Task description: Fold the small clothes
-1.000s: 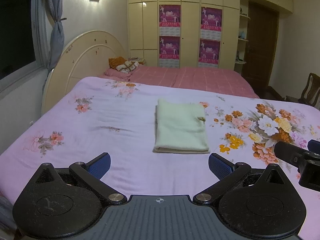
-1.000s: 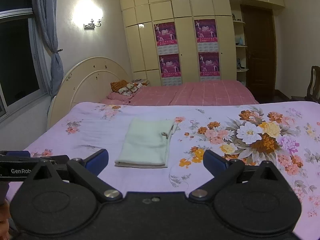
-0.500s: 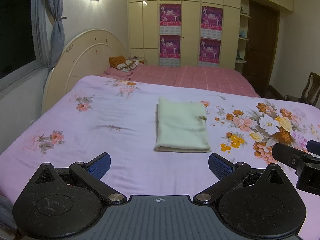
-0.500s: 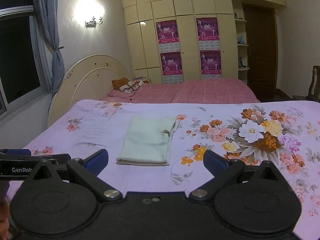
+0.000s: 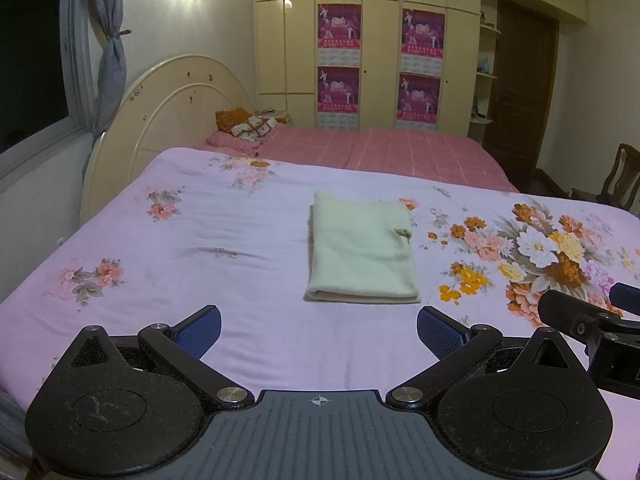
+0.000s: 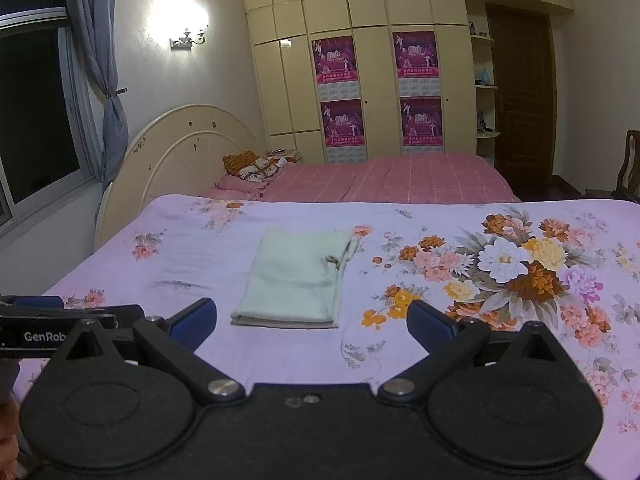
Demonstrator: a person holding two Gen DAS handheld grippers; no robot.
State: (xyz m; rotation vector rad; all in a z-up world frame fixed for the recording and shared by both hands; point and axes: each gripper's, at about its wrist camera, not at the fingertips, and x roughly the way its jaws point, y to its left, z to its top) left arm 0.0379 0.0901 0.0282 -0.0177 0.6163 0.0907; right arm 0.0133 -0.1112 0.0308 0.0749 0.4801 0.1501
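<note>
A pale green cloth [image 5: 362, 251] lies folded into a neat rectangle on the lilac flowered bedspread [image 5: 240, 240]; it also shows in the right wrist view [image 6: 296, 276]. My left gripper [image 5: 318, 326] is open and empty, held back from the cloth's near edge. My right gripper [image 6: 312, 320] is open and empty, also short of the cloth and a little to its right. Each gripper shows at the edge of the other's view: the right one [image 5: 592, 320] and the left one [image 6: 60, 320].
A second bed with a pink checked cover [image 5: 380, 152] and pillows [image 5: 248, 126] stands behind. A cream headboard [image 5: 176, 120] is at the left, a wardrobe [image 5: 380, 52] at the back, a wooden chair [image 5: 616, 180] at the right.
Both grippers have pulled back and risen slightly from the cloth. The cloth has not moved and both grippers stay open.
</note>
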